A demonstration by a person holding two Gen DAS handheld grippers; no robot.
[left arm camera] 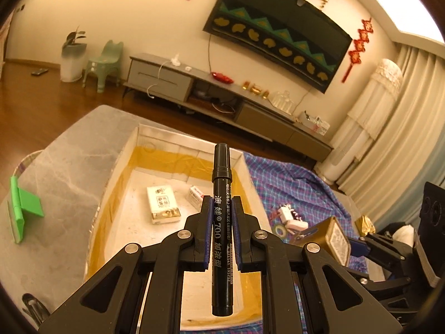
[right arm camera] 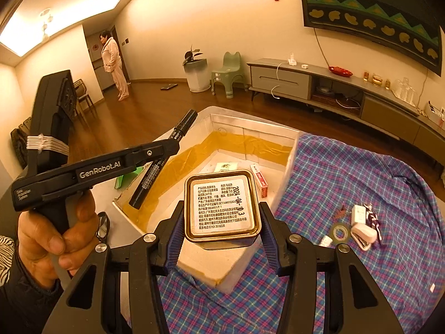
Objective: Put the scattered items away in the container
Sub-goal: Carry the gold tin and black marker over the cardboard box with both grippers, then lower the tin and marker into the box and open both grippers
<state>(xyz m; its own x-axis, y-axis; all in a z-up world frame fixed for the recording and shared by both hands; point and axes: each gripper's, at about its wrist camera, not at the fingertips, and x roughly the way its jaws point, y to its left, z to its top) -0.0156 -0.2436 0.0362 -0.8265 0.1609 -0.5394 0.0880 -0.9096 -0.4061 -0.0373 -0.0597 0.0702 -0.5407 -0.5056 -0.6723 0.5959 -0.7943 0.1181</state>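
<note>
My left gripper is shut on a black marker pen that sticks out ahead over the white box with yellow tape inside. The box holds a tissue pack and a small red-and-white carton. My right gripper is shut on a gold square tin, label side up, above the box's near corner. In the right wrist view the left gripper shows at the left, held by a hand, its marker slanting over the box.
On the plaid cloth lie a white charger, a tape roll and small bits. A green stand sits left of the box on the grey table. A person stands far back.
</note>
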